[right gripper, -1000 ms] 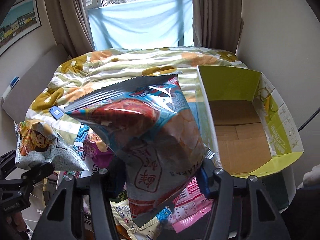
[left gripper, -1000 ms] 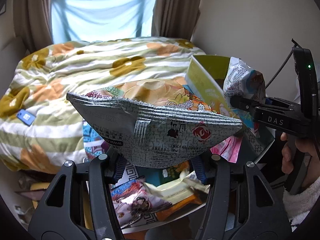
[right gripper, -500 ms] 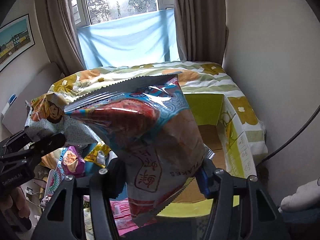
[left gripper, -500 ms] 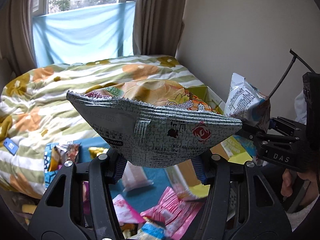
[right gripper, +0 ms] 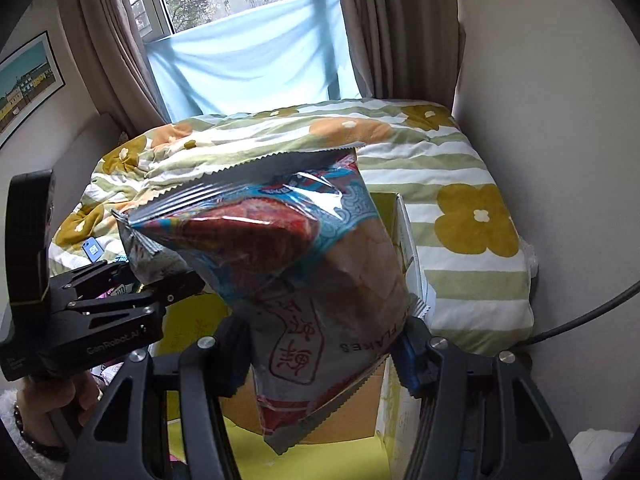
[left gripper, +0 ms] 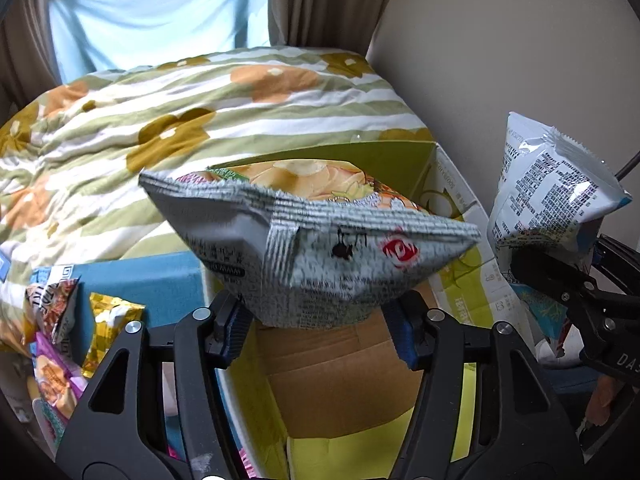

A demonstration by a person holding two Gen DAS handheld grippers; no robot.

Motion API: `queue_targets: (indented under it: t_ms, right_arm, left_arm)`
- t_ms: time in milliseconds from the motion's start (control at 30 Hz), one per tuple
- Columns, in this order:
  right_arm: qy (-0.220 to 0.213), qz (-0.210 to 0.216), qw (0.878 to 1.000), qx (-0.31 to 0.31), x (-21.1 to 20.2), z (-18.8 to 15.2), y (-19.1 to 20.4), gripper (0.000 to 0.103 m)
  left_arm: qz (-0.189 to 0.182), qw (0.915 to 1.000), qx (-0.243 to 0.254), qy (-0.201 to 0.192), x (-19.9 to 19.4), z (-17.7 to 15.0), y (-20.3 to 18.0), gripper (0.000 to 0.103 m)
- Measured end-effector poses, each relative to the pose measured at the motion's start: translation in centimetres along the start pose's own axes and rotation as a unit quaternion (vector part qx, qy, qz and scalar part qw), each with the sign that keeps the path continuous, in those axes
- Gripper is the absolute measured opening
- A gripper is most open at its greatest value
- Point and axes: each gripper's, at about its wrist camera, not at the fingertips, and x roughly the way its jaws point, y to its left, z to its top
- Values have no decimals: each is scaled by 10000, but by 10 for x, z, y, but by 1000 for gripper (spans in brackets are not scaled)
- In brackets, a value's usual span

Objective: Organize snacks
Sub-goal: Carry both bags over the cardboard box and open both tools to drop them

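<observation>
both puffy foil snack bags over open yellow-green cardboard box (left gripper: 452, 216): left fingers (left gripper: 320, 328) clenching grey-backed bag (left gripper: 320, 248), right fingers (right gripper: 324, 356) clenching red-blue bag (right gripper: 288, 264). risk: bags collide above box, or catch box rim and land outside.

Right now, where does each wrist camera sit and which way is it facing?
Left wrist: on the left gripper, facing bed and open box below its grey chip bag; right gripper at right.
Right wrist: on the right gripper, facing window past its red-blue bag; left gripper, hand at left.
Shared: box, bedspread, both bags.
</observation>
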Motion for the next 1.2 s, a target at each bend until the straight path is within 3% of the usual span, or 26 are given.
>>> queue_targets:
  t_ms: [100,300,567,900,967,1000,1033,1200]
  right_arm:
    - [124,36,9999,60,13,1,-9,54]
    - [334,-19,9994,67,26,3,-14,54]
    - [333,-181,9992,-126,32,12,-8,55]
    - [415,-292,9985,-198,68,38,-10,56]
    - [390,-281,9988,-29,74,39,-14,66]
    - [382,-244,9990,69,77,38,-16,90]
    - [390,-182,9990,130,78,37,-18,103]
    - [399,-213,9988,182,79,26,-21,103]
  left_arm:
    - [176,9996,48,194,19,4,0,86]
    - [143,9995,-6,283,17,-7,9,86]
    - [188,9990,-329,245,-16,-30,29,86]
    - [352,9980,-509,105,-29,-28,48,86]
    - [338,9980,-518,133,-27,-28,48,86]
    - [343,9980,-510,147,-26,-29,47,86]
    - [356,9980,-497,160,-25,-29,46,86]
    - [351,9981,-454,235,-18,-31,40,86]
